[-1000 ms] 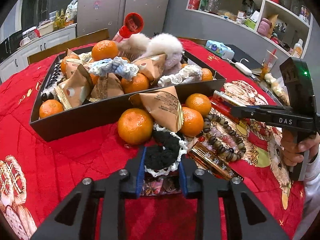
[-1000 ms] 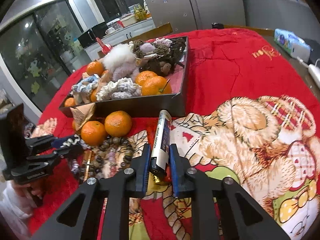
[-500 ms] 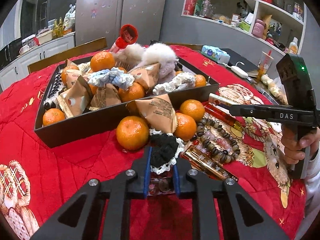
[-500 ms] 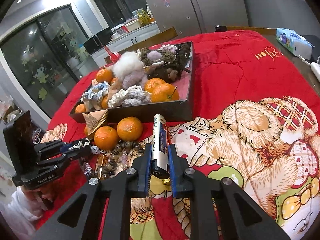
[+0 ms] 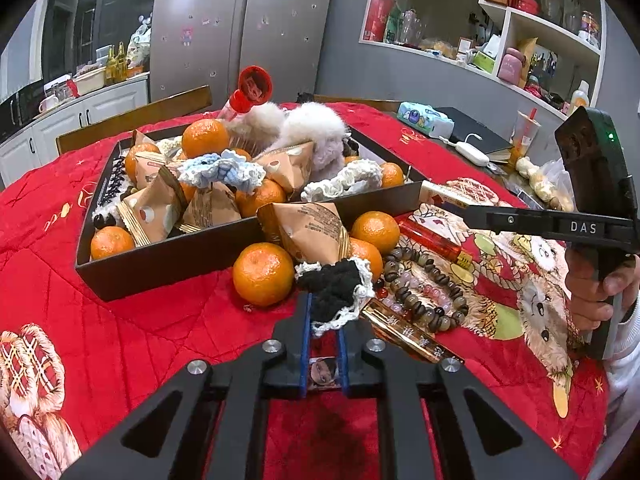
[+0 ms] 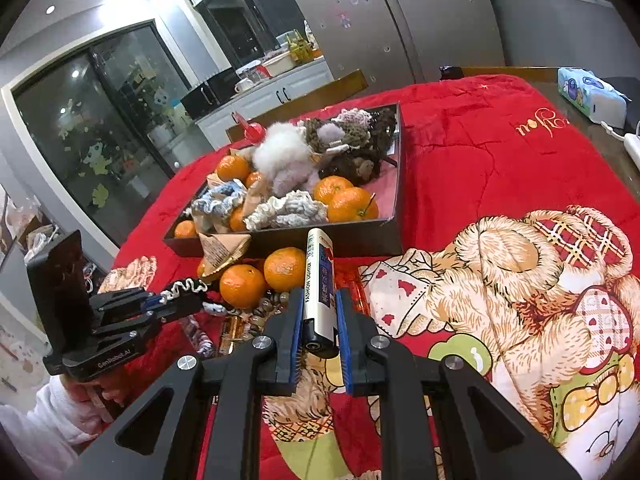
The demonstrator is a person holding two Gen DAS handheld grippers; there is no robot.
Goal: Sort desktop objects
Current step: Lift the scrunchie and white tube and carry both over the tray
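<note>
My left gripper point(image 5: 323, 312) is shut on a black scrunchie with white lace trim point(image 5: 334, 286) and holds it above the red cloth, just in front of the loose oranges point(image 5: 262, 274). My right gripper point(image 6: 319, 312) is shut on a white lighter point(image 6: 319, 276) that points toward the black tray point(image 6: 360, 234). The tray point(image 5: 168, 256) holds oranges, snack packets, scrunchies and fluffy items. The left gripper also shows in the right wrist view point(image 6: 176, 300), and the right gripper in the left wrist view point(image 5: 472, 212).
A snack packet point(image 5: 310, 232), bead bracelets point(image 5: 420, 292), a red lighter point(image 5: 432, 240) and a gold lighter point(image 5: 408, 334) lie on the red cloth in front of the tray. A tissue pack point(image 6: 588, 94) and a charger point(image 5: 470, 152) sit at the table's far edge.
The left gripper has closed on the black scrunchie and lifted it off the cloth. The right gripper has lifted the white lighter higher, toward the tray.
</note>
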